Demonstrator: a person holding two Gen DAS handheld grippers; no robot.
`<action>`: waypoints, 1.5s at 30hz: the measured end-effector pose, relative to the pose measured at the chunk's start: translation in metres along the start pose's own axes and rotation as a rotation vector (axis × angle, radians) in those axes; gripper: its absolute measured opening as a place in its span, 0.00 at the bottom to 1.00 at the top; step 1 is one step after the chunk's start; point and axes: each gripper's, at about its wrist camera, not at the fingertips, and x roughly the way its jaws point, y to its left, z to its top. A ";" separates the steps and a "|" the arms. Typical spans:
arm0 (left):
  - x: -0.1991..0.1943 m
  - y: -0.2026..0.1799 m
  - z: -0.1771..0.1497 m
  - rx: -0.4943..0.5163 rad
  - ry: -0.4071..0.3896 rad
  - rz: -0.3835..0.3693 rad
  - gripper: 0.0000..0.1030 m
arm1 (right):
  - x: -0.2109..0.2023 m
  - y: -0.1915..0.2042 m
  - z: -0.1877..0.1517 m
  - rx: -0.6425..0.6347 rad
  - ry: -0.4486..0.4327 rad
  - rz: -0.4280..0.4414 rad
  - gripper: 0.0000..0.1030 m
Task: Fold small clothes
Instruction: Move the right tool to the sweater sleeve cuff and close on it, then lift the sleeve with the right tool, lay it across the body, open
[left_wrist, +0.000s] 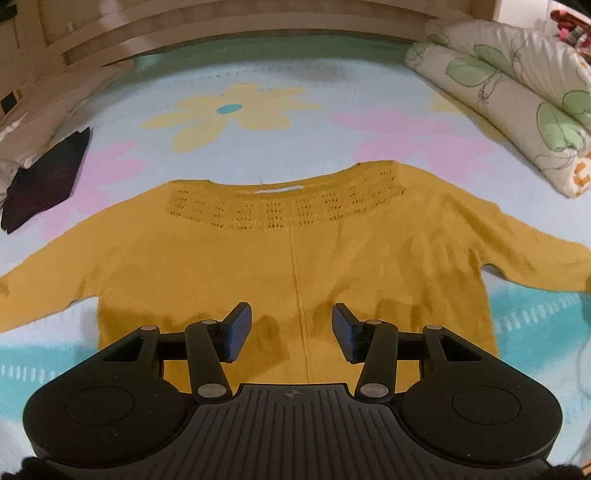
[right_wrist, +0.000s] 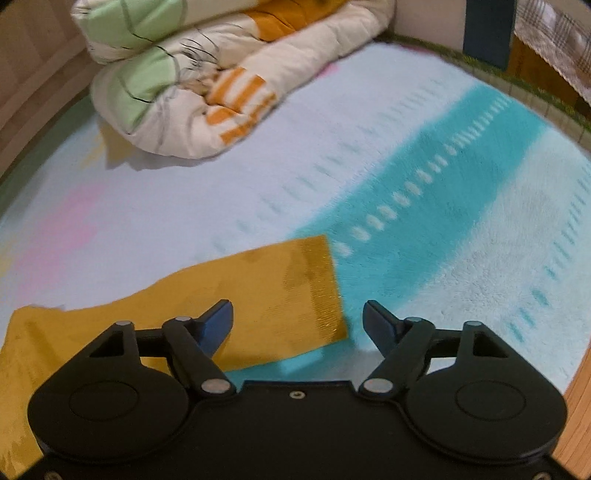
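Both hand-held grippers gape empty: left hand-held gripper low centre over the mustard sweater spread flat on the bed; right hand-held gripper wider, alone showing the sleeve cuff and the rolled quilt at upper left.

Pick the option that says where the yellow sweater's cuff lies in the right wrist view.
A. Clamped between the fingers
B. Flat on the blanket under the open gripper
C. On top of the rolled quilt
B: the sweater cuff lies flat on the blanket, the right gripper open above it.
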 end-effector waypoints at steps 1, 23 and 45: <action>0.002 -0.001 0.001 0.012 0.000 0.006 0.45 | 0.006 -0.003 -0.001 0.007 0.005 0.006 0.71; 0.005 0.035 0.017 -0.049 0.005 0.062 0.45 | -0.054 0.065 0.053 -0.114 -0.183 0.144 0.16; -0.036 0.159 0.008 -0.217 -0.063 0.174 0.45 | -0.129 0.443 -0.074 -0.519 -0.070 0.667 0.16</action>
